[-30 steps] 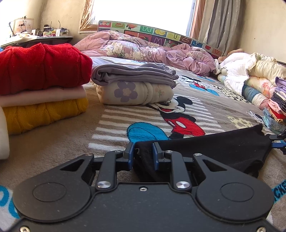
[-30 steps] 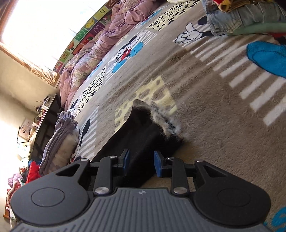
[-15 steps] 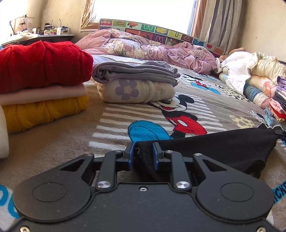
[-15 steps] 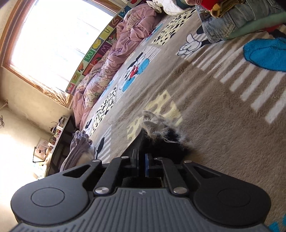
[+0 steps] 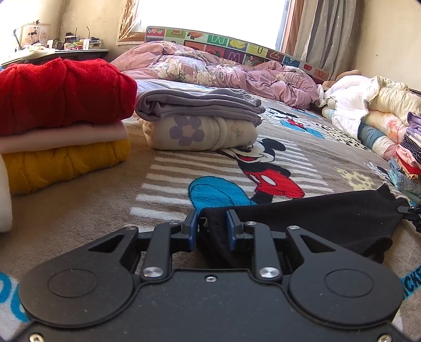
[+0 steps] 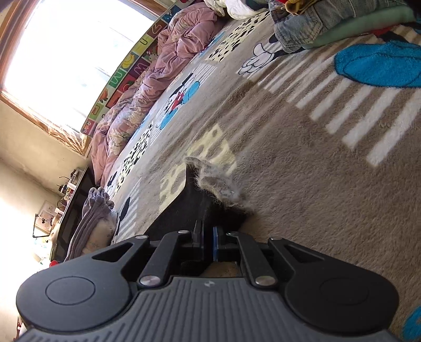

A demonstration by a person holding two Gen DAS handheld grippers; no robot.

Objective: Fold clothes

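A black garment point(image 5: 323, 213) lies stretched across the Mickey Mouse blanket point(image 5: 184, 179). My left gripper point(image 5: 210, 226) has its jaws around the garment's left end, with a bunched fold of black fabric between them. My right gripper point(image 6: 208, 236) is shut on the garment's other end point(image 6: 194, 202), where a fuzzy grey trim point(image 6: 215, 179) sticks up. The right gripper's tip also shows at the far right edge of the left wrist view point(image 5: 413, 213), pulling the cloth taut just above the blanket.
Folded stacks stand at the left: a red sweater point(image 5: 60, 89) on pink and yellow ones, and grey trousers point(image 5: 197, 105) on a flowered bundle. A pink quilt point(image 5: 223, 71) lies at the back. Piled clothes point(image 5: 405, 152) line the right side; jeans point(image 6: 310, 23) show there too.
My right gripper closed from open onto the garment's end and lifted it. The black cloth now stretches tauter between both grippers. The left gripper stayed in place.
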